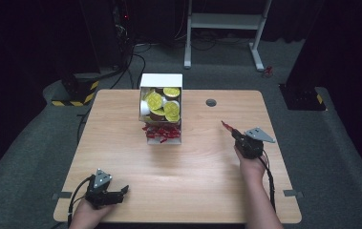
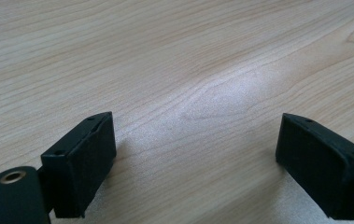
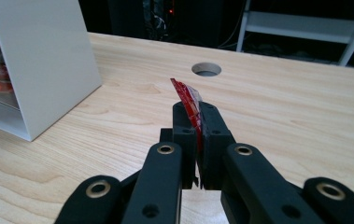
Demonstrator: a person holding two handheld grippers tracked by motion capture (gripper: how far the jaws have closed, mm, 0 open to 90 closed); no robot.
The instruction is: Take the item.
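A light wooden desk (image 1: 178,162) stands on grey carpet in a dark room, seen from above. A person's forearms come in from the near edge, each hand holding a black two-jaw tool.

The left hand-held gripper (image 1: 123,190) rests near the desk's near left corner, its jaws pointing toward the right edge. In the left gripper view its jaws stand wide apart with nothing between them, just above bare wood grain (image 2: 202,70).

The right hand-held gripper (image 1: 230,130) is over the right half of the desk, nearer the right edge than the middle, jaws pointing toward the far side. Its jaws are pressed together on a small red packet (image 3: 188,100), thin and shiny, which stands on edge between them and sticks out past the tips. In the high view the packet (image 1: 226,126) shows as a red sliver at the tips.

A white display box (image 1: 162,81) stands in the far middle of the desk, open toward the person. Its upper tier holds round yellow-lidded cups (image 1: 154,100); its lower tier holds a heap of red packets (image 1: 162,133). In the right gripper view the box's plain white side wall (image 3: 44,60) stands to the left, well apart from the jaws.

A round cable hole (image 1: 211,102) is in the desk near the far edge, right of the box. A white metal frame (image 1: 226,21) stands on the floor beyond the desk.
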